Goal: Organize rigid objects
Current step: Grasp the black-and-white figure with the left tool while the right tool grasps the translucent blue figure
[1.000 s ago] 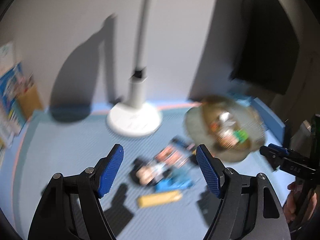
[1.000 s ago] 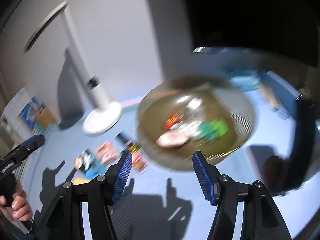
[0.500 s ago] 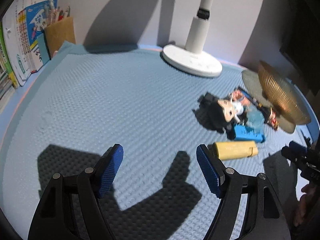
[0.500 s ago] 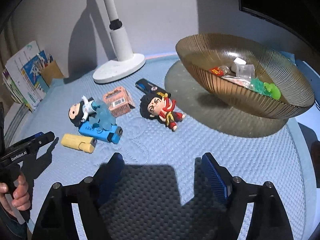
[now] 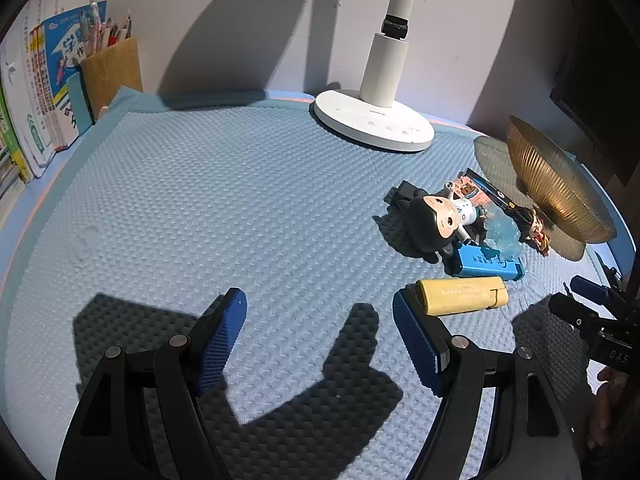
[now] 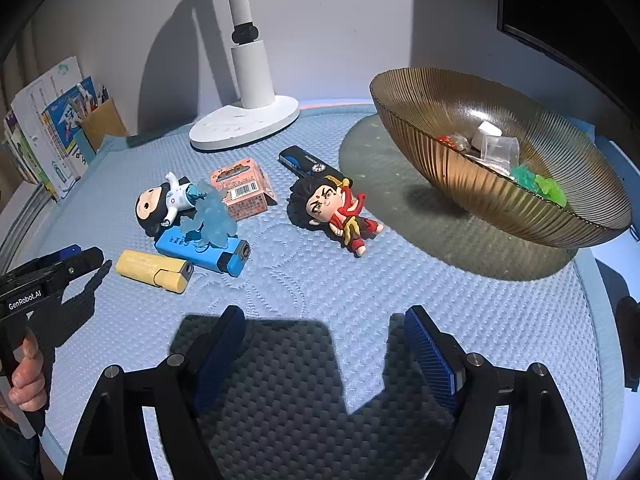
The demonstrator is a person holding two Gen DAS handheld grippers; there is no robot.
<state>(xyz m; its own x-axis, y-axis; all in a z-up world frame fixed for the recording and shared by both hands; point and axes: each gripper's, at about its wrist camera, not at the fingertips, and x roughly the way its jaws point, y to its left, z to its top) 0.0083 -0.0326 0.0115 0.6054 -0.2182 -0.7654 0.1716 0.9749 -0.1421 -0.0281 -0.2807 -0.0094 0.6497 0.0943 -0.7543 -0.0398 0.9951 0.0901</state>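
Observation:
A yellow lighter [image 6: 154, 271] [image 5: 460, 296], a blue lighter [image 6: 202, 251] [image 5: 486, 262], a black-haired white-suited figurine [image 6: 160, 206] [image 5: 434, 220], a clear blue piece [image 6: 210, 214], a pink box [image 6: 242, 191], a dark blue stick [image 6: 308, 164] and a red-robed figurine [image 6: 336, 210] lie on the blue mat. A bronze ribbed bowl [image 6: 460, 184] [image 5: 556, 188] holds several small items. My left gripper [image 5: 318, 334] is open and empty, its right finger beside the yellow lighter. My right gripper [image 6: 324, 346] is open and empty, in front of the objects.
A white lamp base [image 5: 372, 124] [image 6: 244, 122] stands at the back. Books and a brown pen holder [image 5: 110, 70] line the left edge. A dark monitor [image 5: 600, 80] is at the right. The left gripper also shows in the right wrist view [image 6: 60, 268].
Both views have gone from blurred, raised positions to low, steady ones over the mat. The left gripper has come closer to the yellow lighter. Both stay open.

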